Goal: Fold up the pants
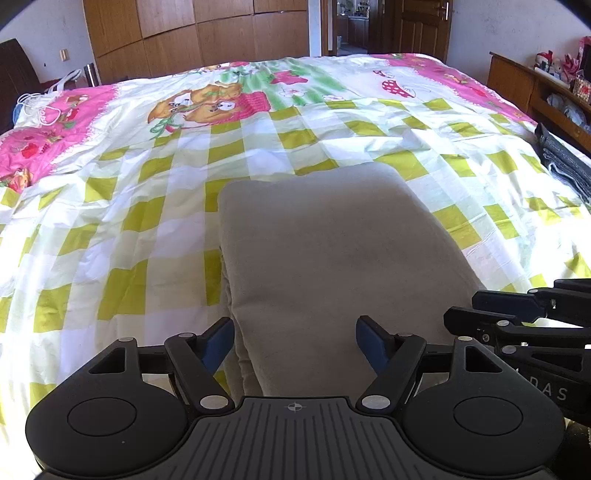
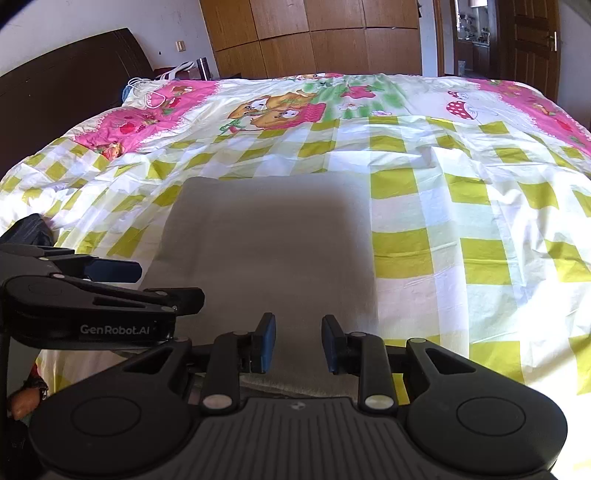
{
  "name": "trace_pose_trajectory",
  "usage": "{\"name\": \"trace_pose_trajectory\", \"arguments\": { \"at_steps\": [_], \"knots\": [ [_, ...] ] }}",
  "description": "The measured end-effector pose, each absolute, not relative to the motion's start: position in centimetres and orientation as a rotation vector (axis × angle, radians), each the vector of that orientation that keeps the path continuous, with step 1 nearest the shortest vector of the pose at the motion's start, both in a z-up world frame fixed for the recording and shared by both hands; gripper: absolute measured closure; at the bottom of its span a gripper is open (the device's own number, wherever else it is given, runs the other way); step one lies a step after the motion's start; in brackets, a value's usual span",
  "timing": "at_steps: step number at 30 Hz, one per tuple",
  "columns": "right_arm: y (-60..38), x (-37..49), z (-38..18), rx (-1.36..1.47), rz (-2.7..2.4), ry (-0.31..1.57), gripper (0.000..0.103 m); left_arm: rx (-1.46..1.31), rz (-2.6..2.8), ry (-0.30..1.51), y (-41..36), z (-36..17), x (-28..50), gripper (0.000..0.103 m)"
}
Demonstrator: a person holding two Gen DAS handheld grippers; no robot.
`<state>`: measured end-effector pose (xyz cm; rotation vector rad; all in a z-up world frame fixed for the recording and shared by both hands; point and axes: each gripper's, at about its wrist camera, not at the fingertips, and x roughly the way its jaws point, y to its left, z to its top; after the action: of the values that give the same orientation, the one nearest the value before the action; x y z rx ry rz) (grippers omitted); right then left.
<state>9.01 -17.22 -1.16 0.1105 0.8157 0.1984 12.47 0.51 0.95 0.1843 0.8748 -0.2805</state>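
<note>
From my left camera, I see my left gripper [image 1: 295,345] at six o'clock. Its two blue pads [image 1: 218,343] are spread wide and hold nothing. The pants [image 1: 332,266] are right in front of it, in the middle of the picture. They are grey-beige and folded into a neat block. They lie flat on the bedspread [image 1: 147,206], which has green and white squares and pink pictures. At four o'clock, my right gripper [image 1: 476,314] pokes in from the side. At three o'clock, a pile of dark folded clothes [image 1: 565,166] sits at the bed's edge. At twelve o'clock stands a brown wardrobe [image 1: 199,33].

From my right camera, I see my right gripper [image 2: 298,343] at six o'clock. Its pads [image 2: 266,343] are apart, with a small gap between them. They pinch nothing. The pants [image 2: 266,240] lie in the middle, just past the pads, flat on the bedspread [image 2: 461,206]. At nine o'clock, my left gripper [image 2: 118,267] reaches in over the pants' left side. At ten o'clock is a dark headboard [image 2: 66,81]. The wardrobe [image 2: 317,37] is at twelve o'clock.
</note>
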Motion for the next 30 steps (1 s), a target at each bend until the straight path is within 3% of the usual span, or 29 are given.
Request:
{"name": "trace_pose_trajectory", "arguments": {
  "at_steps": [3, 17, 30],
  "knots": [
    [-17.3, 8.3, -1.1, 0.121, 0.189, 0.821, 0.062, 0.184, -0.273, 0.870, 0.3, 1.2, 11.6, 0.022],
    [-18.1, 6.5, -1.0, 0.122, 0.127, 0.819, 0.062, 0.167, -0.236, 0.934, 1.1, -0.8, 9.9, 0.022],
    [-17.1, 3.9, -2.0, 0.105, 0.107, 0.837, 0.062, 0.064, -0.218, 0.879, 2.6, -0.7, 6.2, 0.017]
  ]
}}
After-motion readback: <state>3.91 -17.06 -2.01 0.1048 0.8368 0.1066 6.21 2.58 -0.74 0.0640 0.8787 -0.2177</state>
